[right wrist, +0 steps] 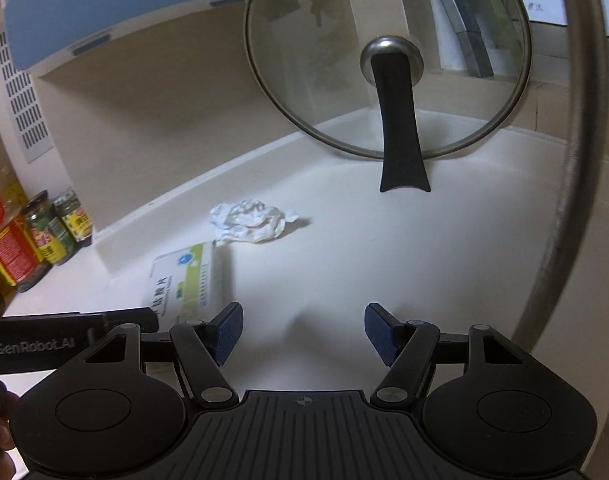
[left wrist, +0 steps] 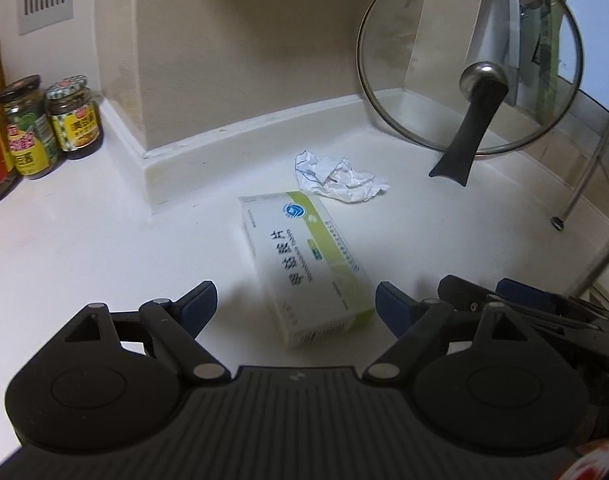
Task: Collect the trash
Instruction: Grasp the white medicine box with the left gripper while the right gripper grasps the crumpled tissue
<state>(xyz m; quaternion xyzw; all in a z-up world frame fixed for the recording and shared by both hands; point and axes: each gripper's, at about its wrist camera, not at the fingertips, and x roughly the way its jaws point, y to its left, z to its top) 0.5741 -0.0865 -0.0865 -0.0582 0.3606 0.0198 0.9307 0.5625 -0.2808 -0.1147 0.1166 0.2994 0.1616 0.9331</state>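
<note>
A white and green medicine box (left wrist: 308, 264) lies flat on the white counter (left wrist: 84, 248). Its near end sits between the wide-apart fingers of my left gripper (left wrist: 295, 308), and neither pad touches it. Just behind the box lies a crumpled white paper (left wrist: 338, 176). In the right wrist view the box (right wrist: 186, 280) is low on the left and the crumpled paper (right wrist: 248, 224) lies straight ahead. My right gripper (right wrist: 303, 332) is open over bare counter, short of the paper, with nothing between its fingers.
A glass pot lid (left wrist: 468, 60) with a black handle leans against the back wall to the right. Several sauce jars (left wrist: 74, 116) stand at the left by a wall pillar. A metal rack leg (left wrist: 560, 220) comes down at the right.
</note>
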